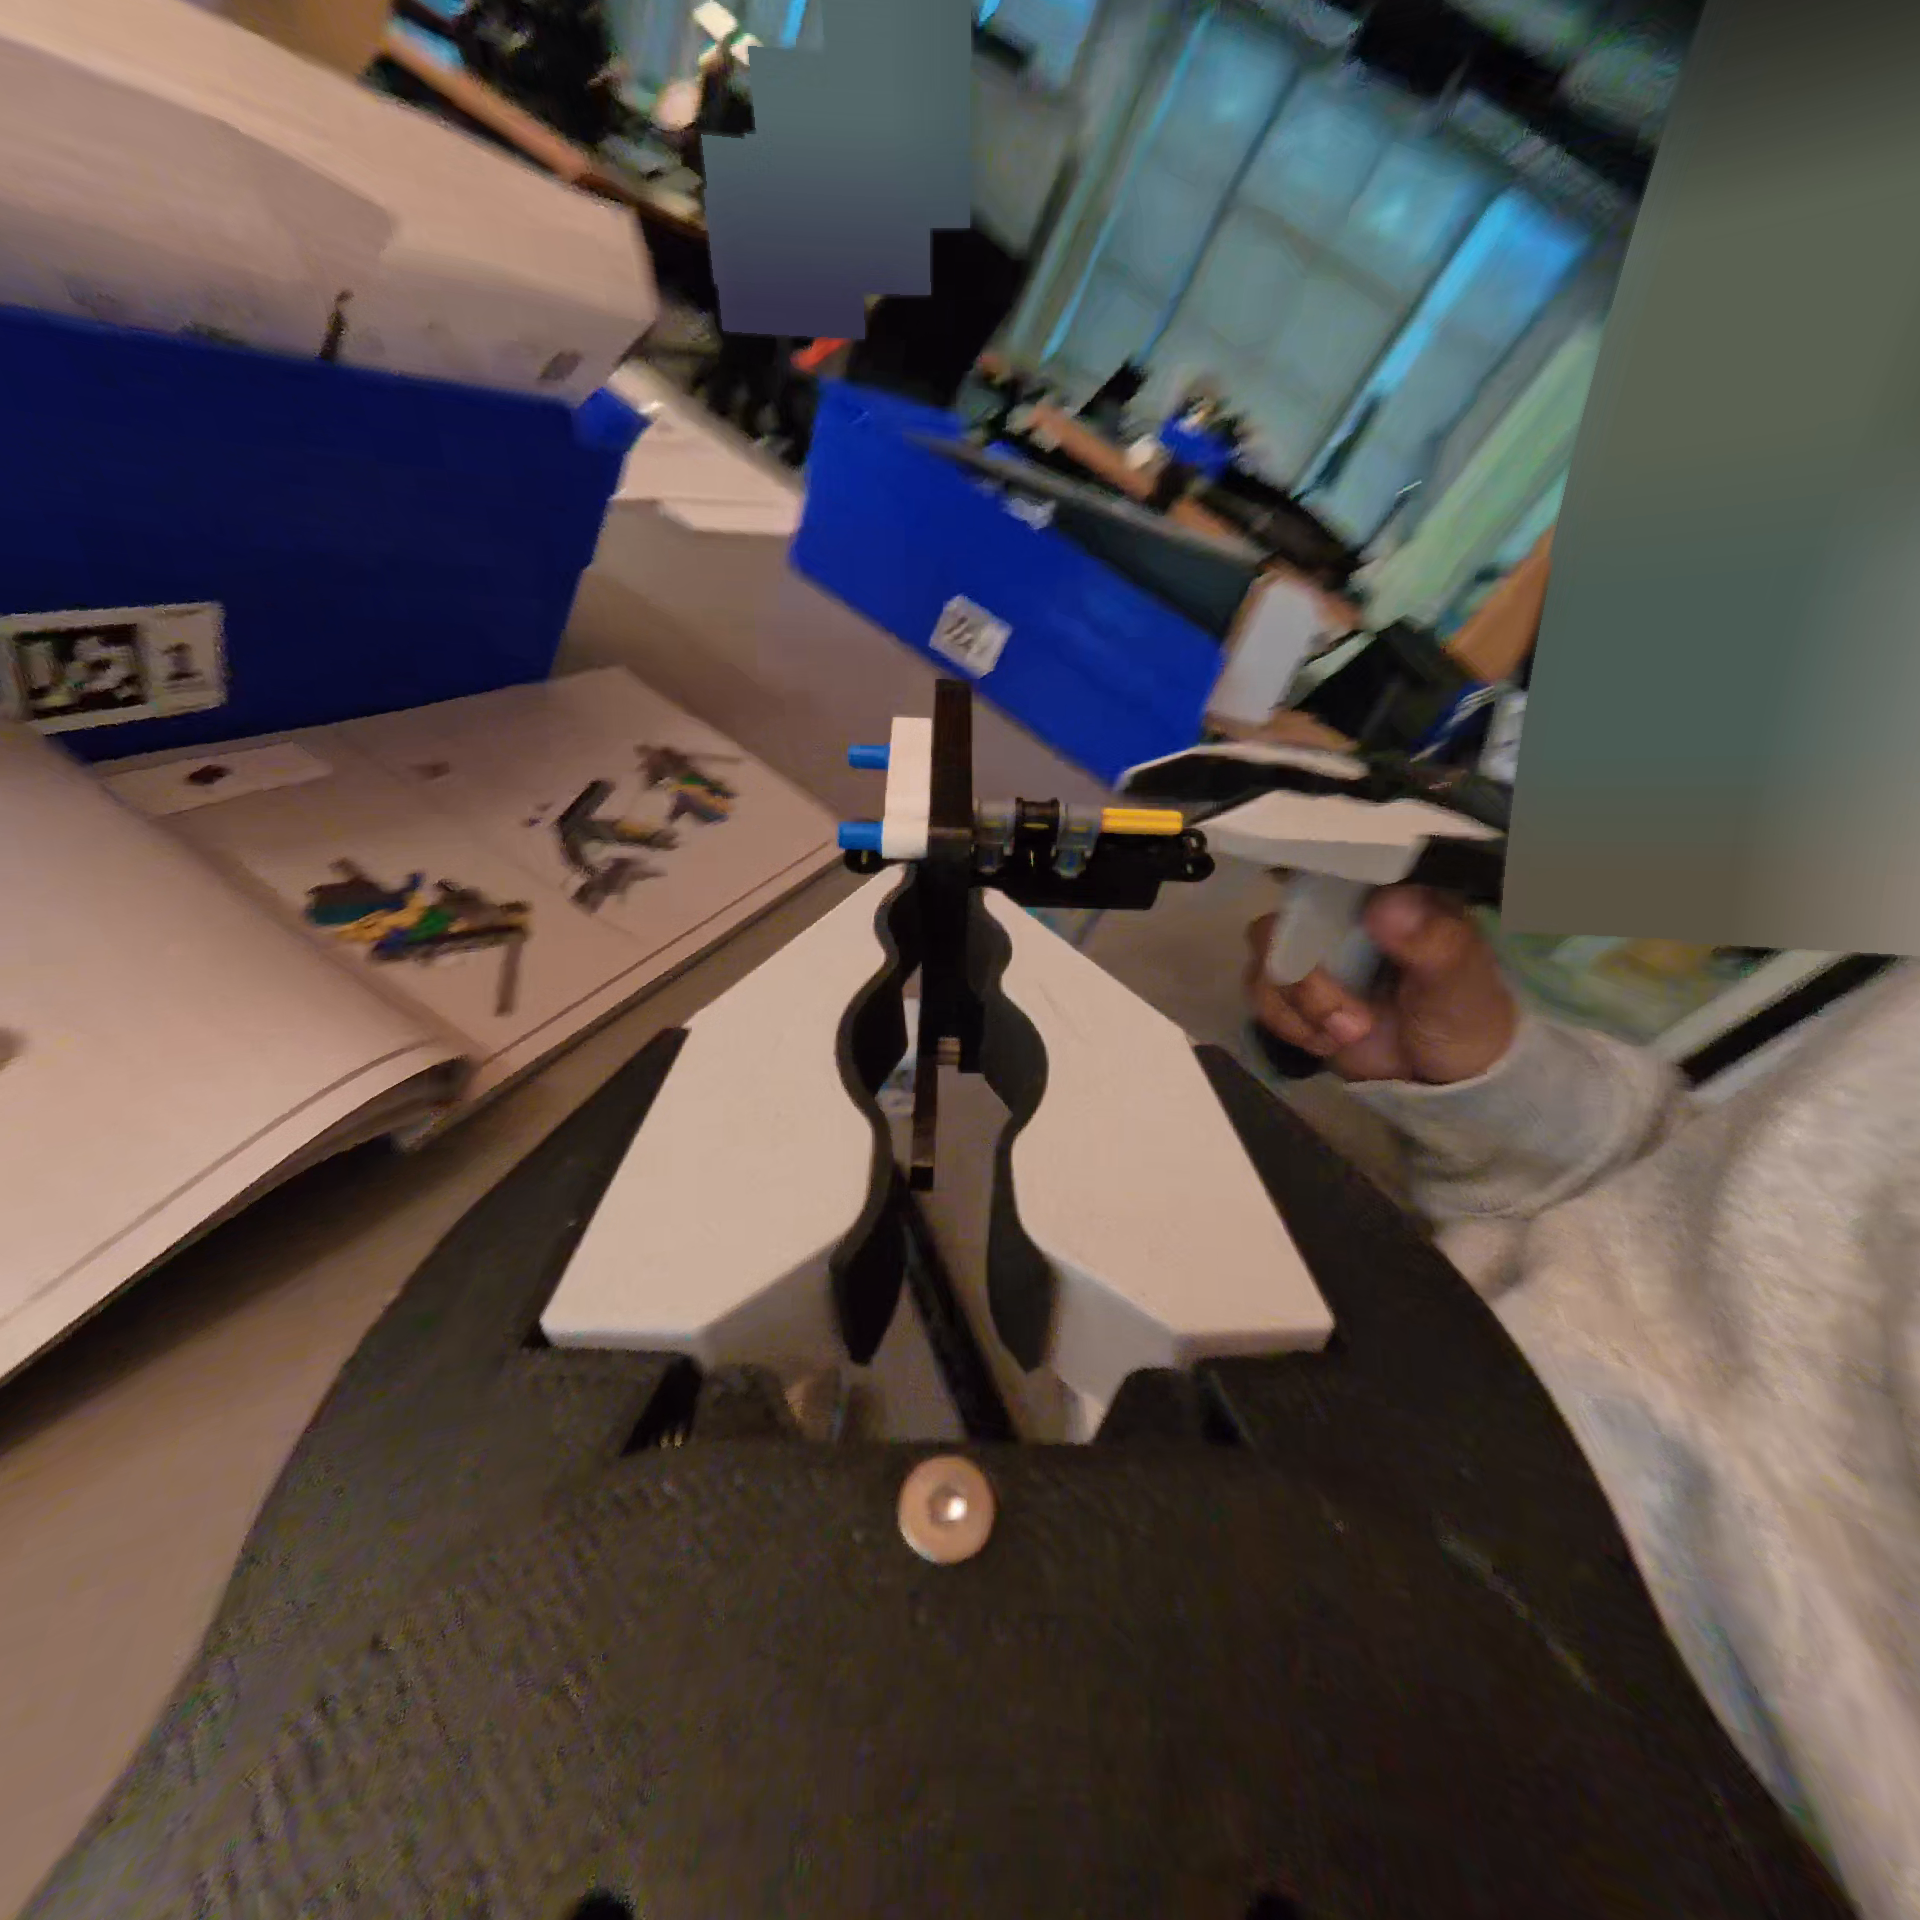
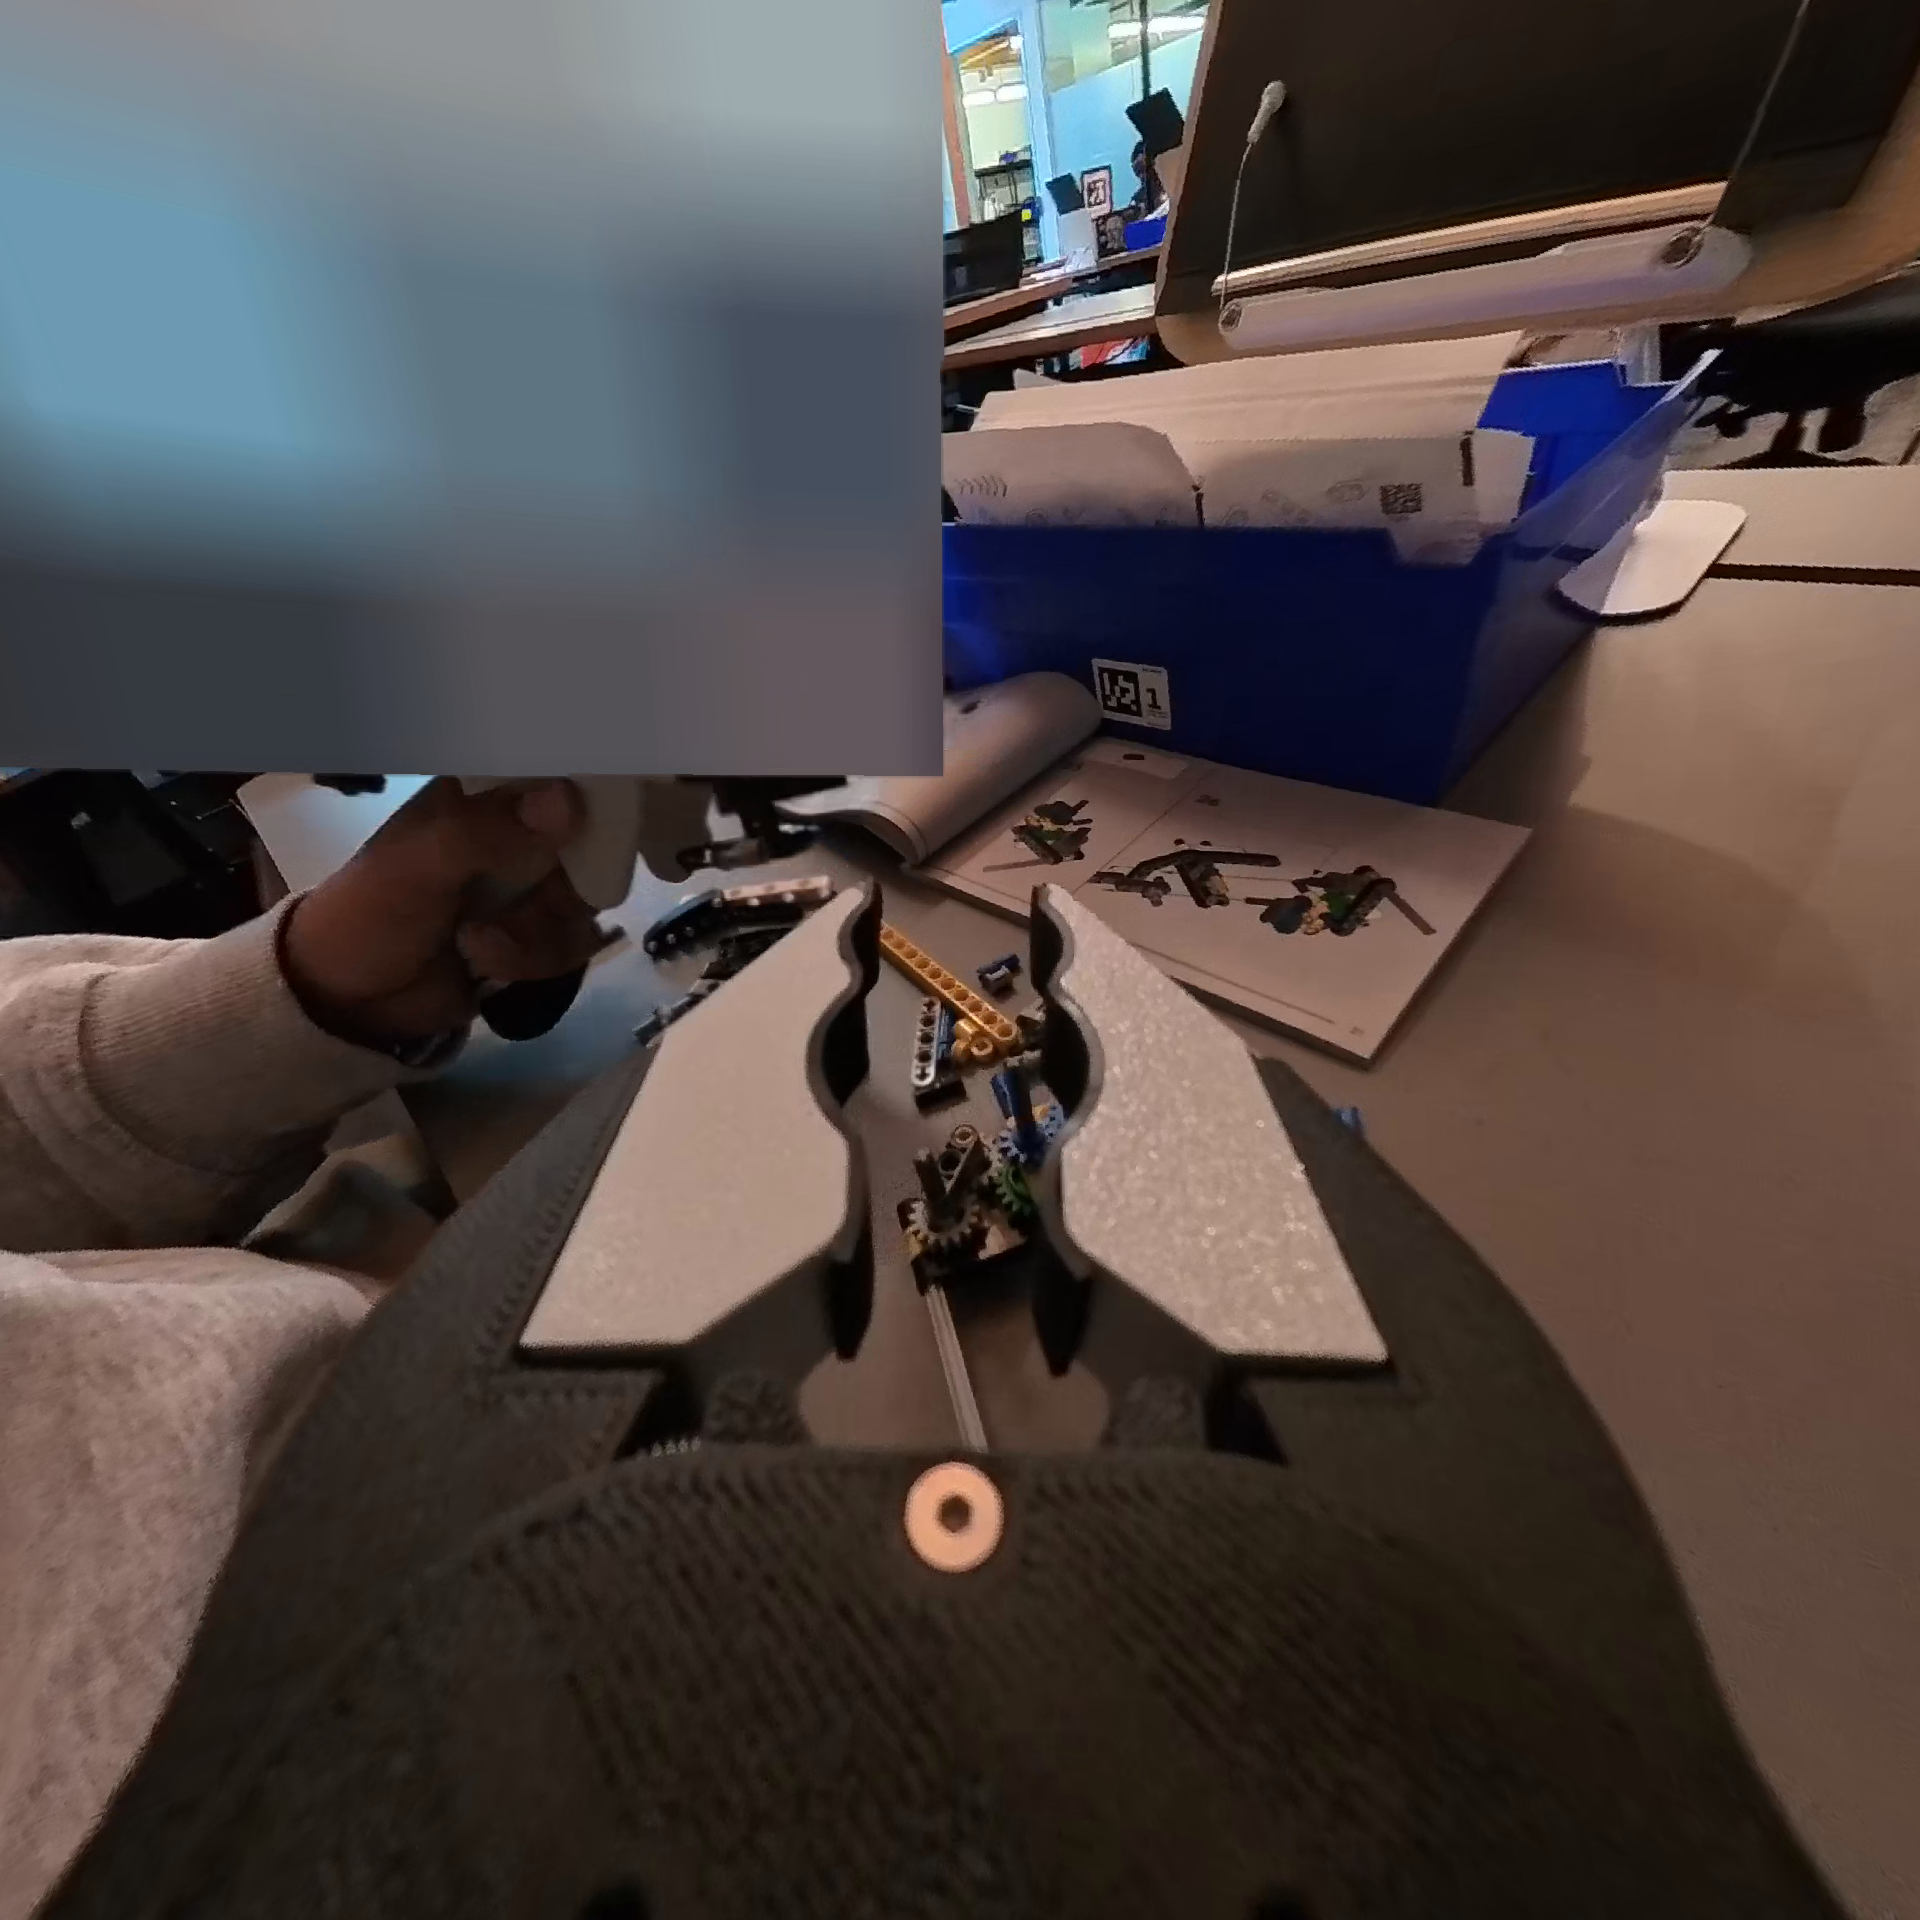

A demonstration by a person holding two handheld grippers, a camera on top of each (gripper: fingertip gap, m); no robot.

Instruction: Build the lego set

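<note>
The left gripper (image 1: 940, 935) has its jaws clamped on a thin black beam of a small lego assembly (image 1: 997, 821), held upright above the table. Past the jaw tips the assembly's white block carries two blue pins on its left, and a grey and yellow axle runs out to the right, where the right gripper's tip sits just beside it. The open instruction booklet (image 1: 436, 862) lies left of the jaws, before a blue bin (image 1: 312, 520).

The right gripper (image 2: 951, 914) has its jaws apart with nothing between them, hovering over loose lego pieces (image 2: 966, 1091) on the table (image 2: 1662, 1143). Bare tabletop spreads to the right, up to the booklet's edge.
</note>
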